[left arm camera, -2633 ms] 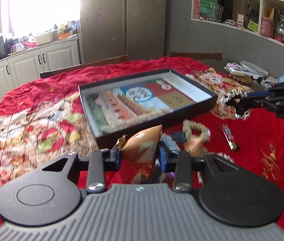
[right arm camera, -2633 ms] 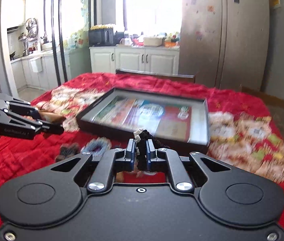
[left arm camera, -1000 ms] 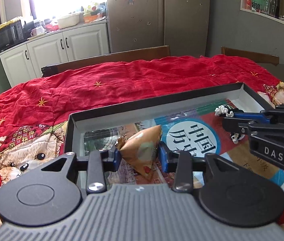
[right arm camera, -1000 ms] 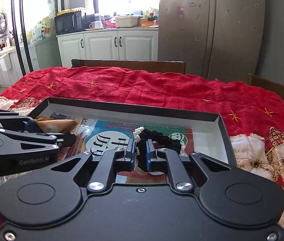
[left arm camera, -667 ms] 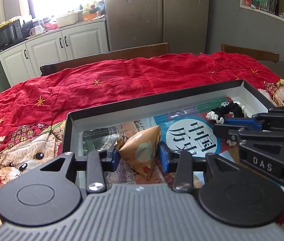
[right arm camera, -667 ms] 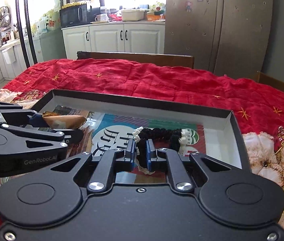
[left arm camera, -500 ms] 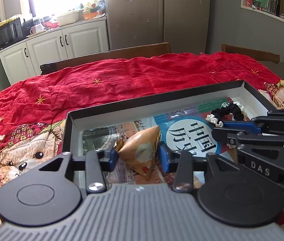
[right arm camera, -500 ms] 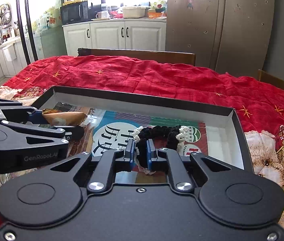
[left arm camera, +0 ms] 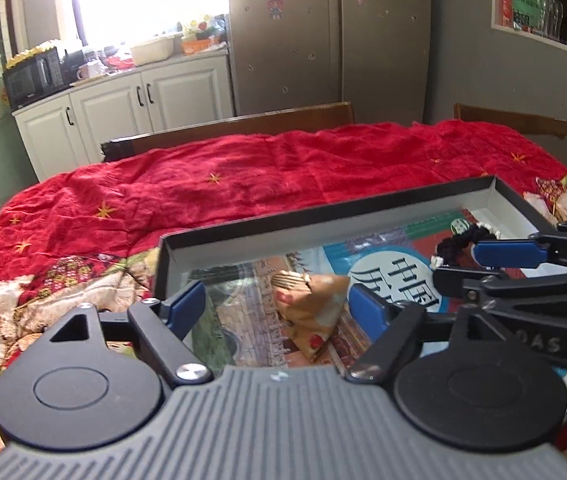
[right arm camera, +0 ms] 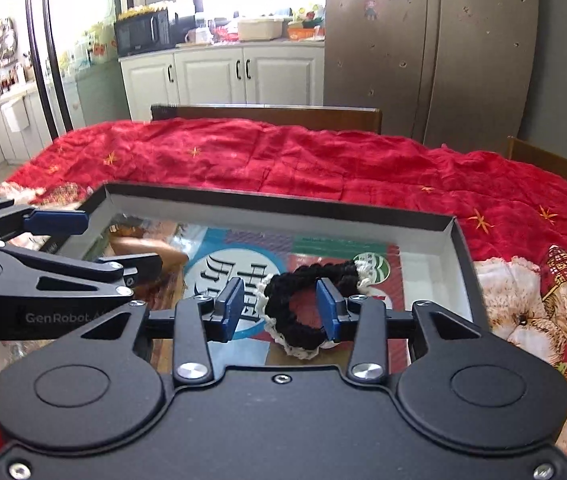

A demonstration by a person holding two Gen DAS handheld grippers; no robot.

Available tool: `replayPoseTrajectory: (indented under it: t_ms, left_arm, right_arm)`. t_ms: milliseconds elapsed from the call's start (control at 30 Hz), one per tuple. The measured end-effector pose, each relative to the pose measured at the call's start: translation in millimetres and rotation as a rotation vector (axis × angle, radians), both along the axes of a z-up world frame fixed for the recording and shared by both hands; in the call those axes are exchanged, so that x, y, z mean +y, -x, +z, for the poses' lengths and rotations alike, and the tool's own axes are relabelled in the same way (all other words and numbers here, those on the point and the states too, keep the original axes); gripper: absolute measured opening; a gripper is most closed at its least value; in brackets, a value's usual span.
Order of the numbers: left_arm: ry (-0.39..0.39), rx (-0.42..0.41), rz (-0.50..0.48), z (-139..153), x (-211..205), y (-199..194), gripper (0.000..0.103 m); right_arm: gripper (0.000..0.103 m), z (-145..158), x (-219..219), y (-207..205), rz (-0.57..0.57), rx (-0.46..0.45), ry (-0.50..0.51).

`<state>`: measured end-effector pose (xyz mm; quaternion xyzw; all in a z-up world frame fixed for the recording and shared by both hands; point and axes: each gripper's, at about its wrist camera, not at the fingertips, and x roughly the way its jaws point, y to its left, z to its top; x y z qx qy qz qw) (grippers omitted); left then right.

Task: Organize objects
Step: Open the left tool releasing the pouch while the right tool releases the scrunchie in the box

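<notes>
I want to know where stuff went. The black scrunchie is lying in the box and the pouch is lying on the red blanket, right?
Not quite. The pouch is in the box too, between the left gripper's opening jaws, as the left wrist view shows. The black scrunchie does lie in the box.

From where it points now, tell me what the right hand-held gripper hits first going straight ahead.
Probably the black scrunchie between the opening jaws of the right hand-held gripper, lying in the box; beyond it, the box floor. Depth is uncertain.
</notes>
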<state>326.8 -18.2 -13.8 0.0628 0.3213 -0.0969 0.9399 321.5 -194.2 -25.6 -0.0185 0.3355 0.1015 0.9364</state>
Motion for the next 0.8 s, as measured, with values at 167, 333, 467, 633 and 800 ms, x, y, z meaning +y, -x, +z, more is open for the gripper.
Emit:
replayPoseTrajectory:
  t_ms: [167, 333, 467, 633, 800]
  left_arm:
    - [0.021, -0.031, 0.009, 15, 6, 13, 0.090]
    - [0.039, -0.056, 0.010, 31, 12, 31, 0.092]
    - [0.026, -0.072, 0.017, 40, 15, 46, 0.095]
    - [0.030, -0.089, 0.010, 49, 23, 70, 0.098]
    - [0.023, -0.106, -0.004, 54, 30, 95, 0.101]
  right_arm:
    - [0.039, 17, -7, 16, -0.007, -0.025, -0.023]
    - [0.039, 29, -11, 35, -0.007, -0.041, -0.024]
    - [0.039, 36, -15, 51, -0.011, -0.041, -0.023]
    - [0.039, 44, -20, 76, -0.022, -0.056, 0.005]
    - [0.039, 51, -31, 102, -0.033, -0.066, 0.015]
